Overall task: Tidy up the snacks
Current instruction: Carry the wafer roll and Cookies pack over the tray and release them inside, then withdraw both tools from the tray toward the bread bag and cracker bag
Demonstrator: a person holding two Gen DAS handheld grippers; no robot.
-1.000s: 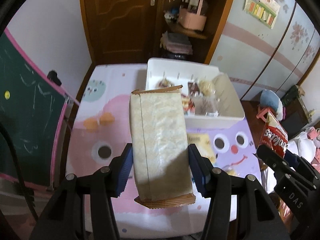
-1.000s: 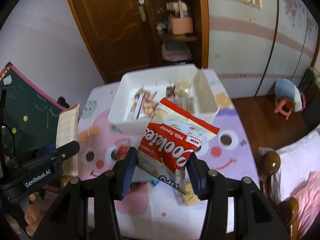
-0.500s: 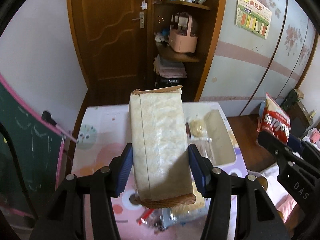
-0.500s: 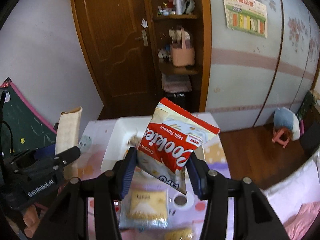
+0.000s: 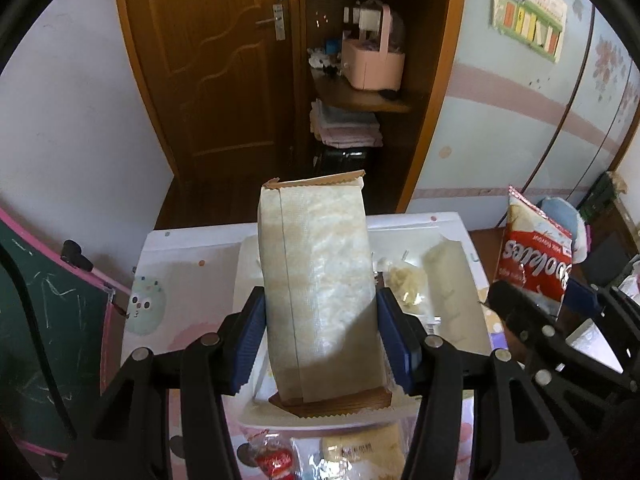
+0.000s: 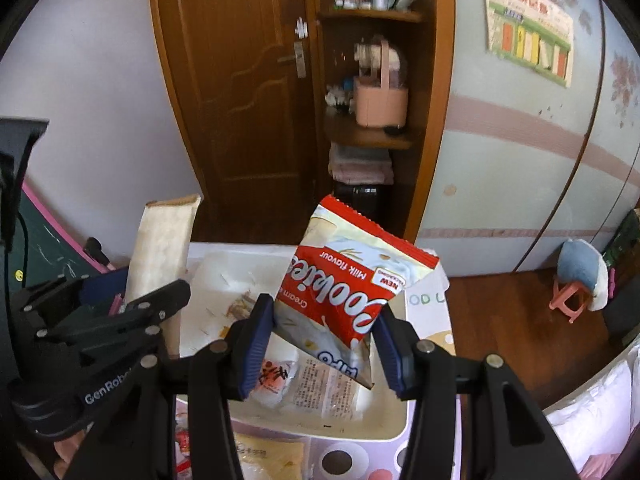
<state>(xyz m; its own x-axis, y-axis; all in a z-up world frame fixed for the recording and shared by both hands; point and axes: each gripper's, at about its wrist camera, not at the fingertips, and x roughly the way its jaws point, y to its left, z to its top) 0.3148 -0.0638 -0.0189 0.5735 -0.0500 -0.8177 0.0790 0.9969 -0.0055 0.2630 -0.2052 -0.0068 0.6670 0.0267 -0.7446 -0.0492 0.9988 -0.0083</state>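
Note:
My left gripper (image 5: 320,340) is shut on a tall beige snack pack (image 5: 320,280), held upright over the white bin (image 5: 456,220). My right gripper (image 6: 322,340) is shut on a red-and-white cookie bag (image 6: 352,280), tilted, above the same white bin (image 6: 396,432). Several small snack packets (image 6: 316,384) lie inside the bin. From the left wrist view the cookie bag (image 5: 532,256) and the right gripper (image 5: 532,320) show at the right. From the right wrist view the beige pack (image 6: 160,248) and the left gripper (image 6: 120,312) show at the left.
The bin stands on a table with a pastel cartoon cloth (image 5: 180,276). More snack packets (image 5: 360,456) lie on the cloth in front of the bin. A green chalkboard (image 5: 36,320) leans at the left. Behind are a wooden door (image 5: 224,72) and corner shelves (image 5: 368,92).
Both grippers have moved forward with their packs, from the table's near side to above the bin. The bin now sits directly below them, and the loose packets have slid to the bottom edge.

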